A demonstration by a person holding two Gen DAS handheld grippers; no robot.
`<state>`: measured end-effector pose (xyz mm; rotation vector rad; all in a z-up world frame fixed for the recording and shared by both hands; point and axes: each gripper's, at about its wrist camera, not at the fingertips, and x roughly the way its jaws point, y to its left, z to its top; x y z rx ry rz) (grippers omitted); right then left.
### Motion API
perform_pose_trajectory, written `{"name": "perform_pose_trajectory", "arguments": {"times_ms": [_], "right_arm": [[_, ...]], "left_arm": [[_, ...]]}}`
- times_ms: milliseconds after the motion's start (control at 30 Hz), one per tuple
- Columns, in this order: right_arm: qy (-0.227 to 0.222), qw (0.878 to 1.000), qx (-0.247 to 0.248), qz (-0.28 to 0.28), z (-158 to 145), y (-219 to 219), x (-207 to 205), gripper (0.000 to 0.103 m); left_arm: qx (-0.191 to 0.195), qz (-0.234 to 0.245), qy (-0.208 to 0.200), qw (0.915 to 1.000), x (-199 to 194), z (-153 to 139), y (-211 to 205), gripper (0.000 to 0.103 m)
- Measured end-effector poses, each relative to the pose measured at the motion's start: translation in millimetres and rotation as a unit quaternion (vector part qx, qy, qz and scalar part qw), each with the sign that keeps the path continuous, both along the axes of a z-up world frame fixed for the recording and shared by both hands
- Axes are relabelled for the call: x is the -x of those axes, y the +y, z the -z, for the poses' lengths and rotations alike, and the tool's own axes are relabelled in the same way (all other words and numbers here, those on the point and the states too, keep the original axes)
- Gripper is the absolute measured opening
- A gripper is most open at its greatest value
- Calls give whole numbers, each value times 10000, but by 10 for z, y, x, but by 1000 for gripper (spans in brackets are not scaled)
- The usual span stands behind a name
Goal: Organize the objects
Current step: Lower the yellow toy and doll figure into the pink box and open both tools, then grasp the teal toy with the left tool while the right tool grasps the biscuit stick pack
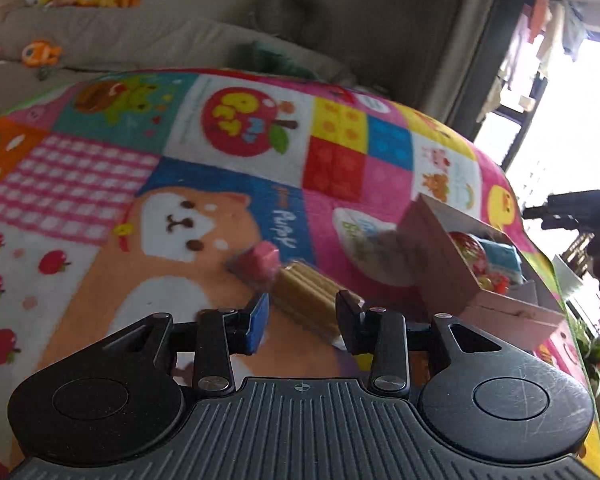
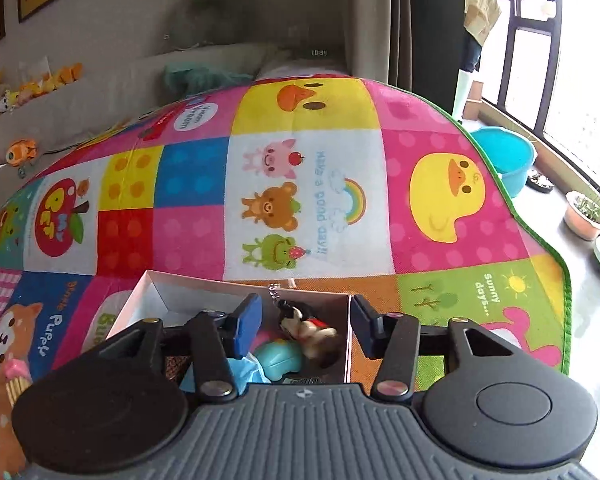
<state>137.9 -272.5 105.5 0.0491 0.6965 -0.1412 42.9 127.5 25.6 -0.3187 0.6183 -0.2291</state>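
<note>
A toy ice-cream cone [image 1: 306, 294] with a tan waffle and pink top lies on the colourful play mat [image 1: 100, 168]. It sits between the fingertips of my left gripper [image 1: 303, 318], whose jaws stand apart, with a gap showing at the blue pad. The cone [image 2: 15, 378] also shows at the right wrist view's left edge. My right gripper [image 2: 302, 322] hangs open over a pink cardboard box [image 2: 204, 280]. Inside the box lie a black-and-white keychain figure [image 2: 306, 328], a teal toy [image 2: 278, 356] and something blue. The box [image 1: 432, 252] stands to the right of the cone.
A grey sofa [image 1: 120, 32] with small plush toys runs along the mat's far side. Past the mat's green right edge stand a blue basin [image 2: 504, 156] and plant pots [image 2: 586, 216] by the window. The right gripper [image 1: 572, 212] shows dark beyond the box.
</note>
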Motion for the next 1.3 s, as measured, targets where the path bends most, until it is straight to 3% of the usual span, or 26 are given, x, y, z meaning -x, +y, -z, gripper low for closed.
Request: {"name": "perform_pose_trajectory", "arguments": {"times_ms": [133, 300, 367, 500, 600, 700, 833, 900, 1000, 1067, 1133, 1300], "right_arm": [[-48, 9995, 135, -280, 39, 300, 207, 60], [-180, 9895, 509, -1339, 150, 955, 701, 70], [-220, 9809, 596, -1837, 218, 1204, 907, 76], [-135, 9646, 657, -2549, 419, 1541, 1210, 79], [-68, 9604, 686, -2700, 549, 1667, 1251, 79], [58, 9639, 526, -2608, 630, 1705, 1199, 79], [46, 9664, 366, -2545, 614, 1714, 1203, 79], [-11, 9662, 345, -2555, 574, 1731, 1216, 79], [-80, 9660, 296, -2567, 465, 1746, 1197, 79], [-97, 9642, 256, -2636, 408, 1775, 1155, 83], [-42, 9615, 212, -2738, 404, 1845, 1069, 85], [461, 9554, -54, -2916, 588, 2225, 671, 84]], "left_arm": [[378, -384, 301, 9981, -166, 107, 169, 41], [616, -299, 390, 9969, -251, 130, 86, 41], [497, -62, 439, 9978, -200, 100, 1, 41], [-9, 951, 336, 9949, 181, 20, -255, 41], [-573, 1406, 349, 9878, 485, 66, -450, 41], [-1004, 1565, 395, 9818, 634, 176, -607, 41], [-803, 1698, 335, 9816, 639, 220, -778, 41], [-504, 2045, 295, 9771, 600, 215, -936, 40], [-426, 2481, 141, 9677, 640, 173, -1117, 41], [-473, 2449, 67, 9684, 680, 150, -1080, 41], [-551, 2190, 60, 9741, 711, 147, -925, 41], [-657, 853, 214, 9940, 753, 163, -305, 40]]}}
